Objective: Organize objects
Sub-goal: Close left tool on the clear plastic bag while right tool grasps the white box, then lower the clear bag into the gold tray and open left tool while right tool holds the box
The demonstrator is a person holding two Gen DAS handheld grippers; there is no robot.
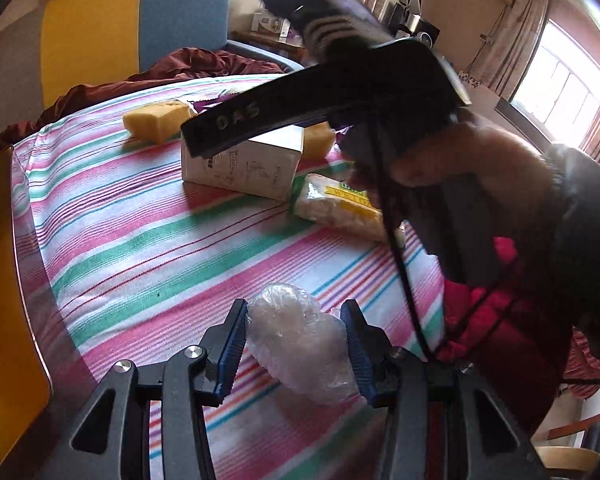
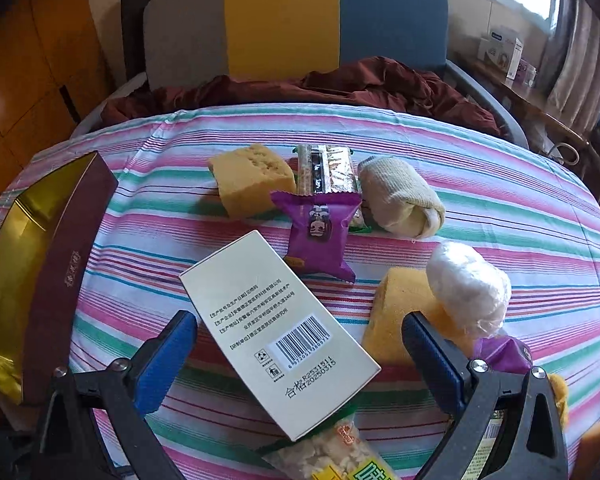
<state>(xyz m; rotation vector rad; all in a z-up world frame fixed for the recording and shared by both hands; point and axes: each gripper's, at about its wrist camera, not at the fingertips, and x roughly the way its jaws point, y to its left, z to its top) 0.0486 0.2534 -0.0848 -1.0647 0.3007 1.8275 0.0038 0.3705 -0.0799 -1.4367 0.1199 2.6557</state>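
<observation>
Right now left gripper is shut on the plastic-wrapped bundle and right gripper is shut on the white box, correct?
Not quite. The right gripper is open: its jaws straddle the white box without touching, per the right wrist view. The left gripper does clamp the plastic-wrapped bundle.

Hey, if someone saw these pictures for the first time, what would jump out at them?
Probably the striped bedsheet littered with bits and pieces. A white box lies in the middle, between the right gripper's open fingers, yellow sponges around it. The left gripper clamps a plastic-wrapped bundle.

A striped bed meets a yellow-and-blue headboard beside sunlit curtained windows.
</observation>
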